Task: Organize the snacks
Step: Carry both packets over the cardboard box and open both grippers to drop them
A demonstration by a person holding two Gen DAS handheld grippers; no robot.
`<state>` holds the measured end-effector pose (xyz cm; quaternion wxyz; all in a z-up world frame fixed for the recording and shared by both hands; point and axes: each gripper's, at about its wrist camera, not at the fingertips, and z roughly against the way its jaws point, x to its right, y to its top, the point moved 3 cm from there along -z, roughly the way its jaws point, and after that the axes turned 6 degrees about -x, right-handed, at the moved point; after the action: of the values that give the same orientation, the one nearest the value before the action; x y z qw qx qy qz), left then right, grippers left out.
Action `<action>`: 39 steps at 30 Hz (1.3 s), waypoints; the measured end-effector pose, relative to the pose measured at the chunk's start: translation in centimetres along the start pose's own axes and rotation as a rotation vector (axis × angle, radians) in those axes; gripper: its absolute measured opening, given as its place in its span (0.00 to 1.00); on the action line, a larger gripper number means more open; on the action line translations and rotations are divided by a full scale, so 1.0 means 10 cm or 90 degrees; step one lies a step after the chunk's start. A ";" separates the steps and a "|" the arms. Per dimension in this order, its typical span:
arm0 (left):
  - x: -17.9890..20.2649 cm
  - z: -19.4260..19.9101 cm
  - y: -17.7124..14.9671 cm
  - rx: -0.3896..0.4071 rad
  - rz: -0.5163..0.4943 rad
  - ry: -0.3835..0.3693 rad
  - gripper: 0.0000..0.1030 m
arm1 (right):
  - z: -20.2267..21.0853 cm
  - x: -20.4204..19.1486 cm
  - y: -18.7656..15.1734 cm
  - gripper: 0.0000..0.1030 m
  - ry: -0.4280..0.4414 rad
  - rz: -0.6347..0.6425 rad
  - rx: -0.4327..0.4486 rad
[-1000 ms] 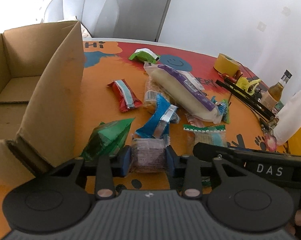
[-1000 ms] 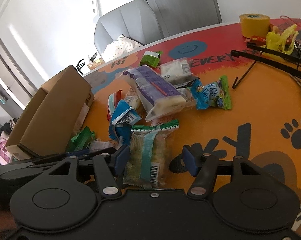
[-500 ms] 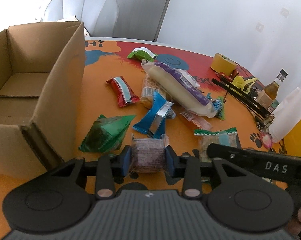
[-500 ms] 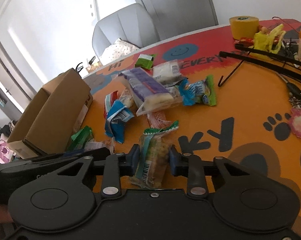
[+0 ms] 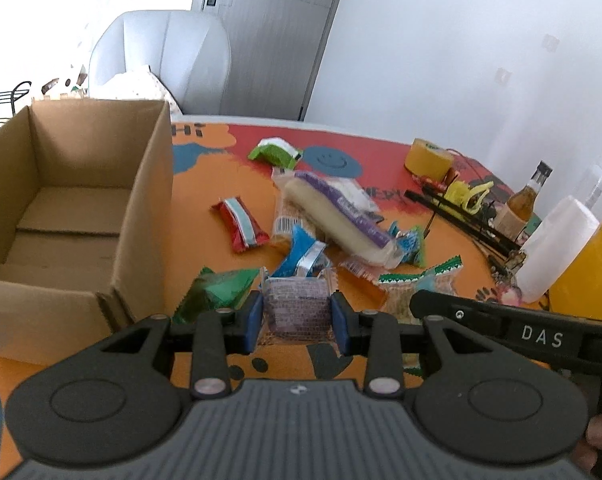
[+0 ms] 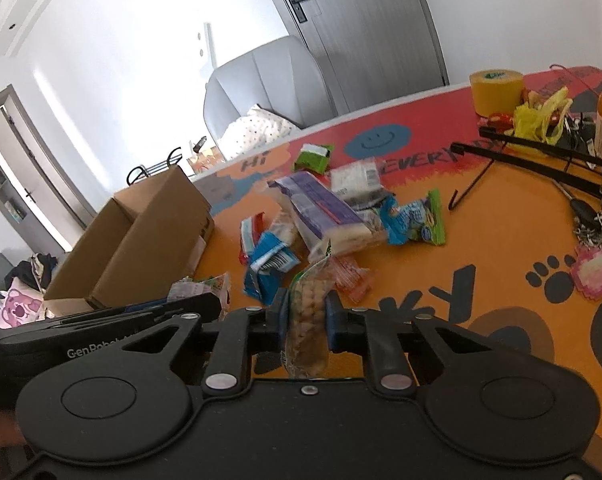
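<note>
**Count of things on the surface**

Two hand-held grippers: left (image 5: 297, 316), right (image 6: 307, 316), each with one snack packet between its pads. One cardboard box (image 5: 141, 216) at the left. Eight loose snack packets near the middle: one green pyramid (image 5: 217, 292), one red bar (image 5: 241, 228), one blue bar (image 5: 301, 256), one long purple-and-white pack (image 5: 337, 212), one green-and-white pack (image 5: 275, 152) at the far side, one blue-green pack (image 5: 411, 244), one orange sachet (image 6: 351, 276), one clear biscuit pack (image 5: 283, 224). One tape roll (image 5: 429, 158). One glass bottle (image 5: 525, 200). One white bottle (image 5: 557, 248).
</note>
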<state>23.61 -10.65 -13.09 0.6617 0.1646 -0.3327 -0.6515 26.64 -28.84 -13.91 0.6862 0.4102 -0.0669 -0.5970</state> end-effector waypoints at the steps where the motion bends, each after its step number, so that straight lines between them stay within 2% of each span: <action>1: 0.01 0.03 0.01 0.006 -0.002 0.000 0.34 | 0.02 -0.02 0.01 0.16 0.001 0.003 0.004; 10: 0.01 0.31 0.20 0.053 -0.008 0.010 0.34 | 0.14 -0.30 0.20 0.16 0.014 0.036 0.040; 22: -0.26 0.70 0.38 0.103 0.006 0.046 0.34 | 0.19 -0.68 0.38 0.16 0.050 0.079 0.075; 39: -0.84 1.00 0.35 0.123 0.054 0.099 0.34 | 0.02 -1.26 0.49 0.16 0.092 0.135 0.080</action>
<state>20.29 0.00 -5.46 0.6936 0.2630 -0.3481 -0.5732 26.76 -18.15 -5.57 0.7216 0.4850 -0.0973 -0.4843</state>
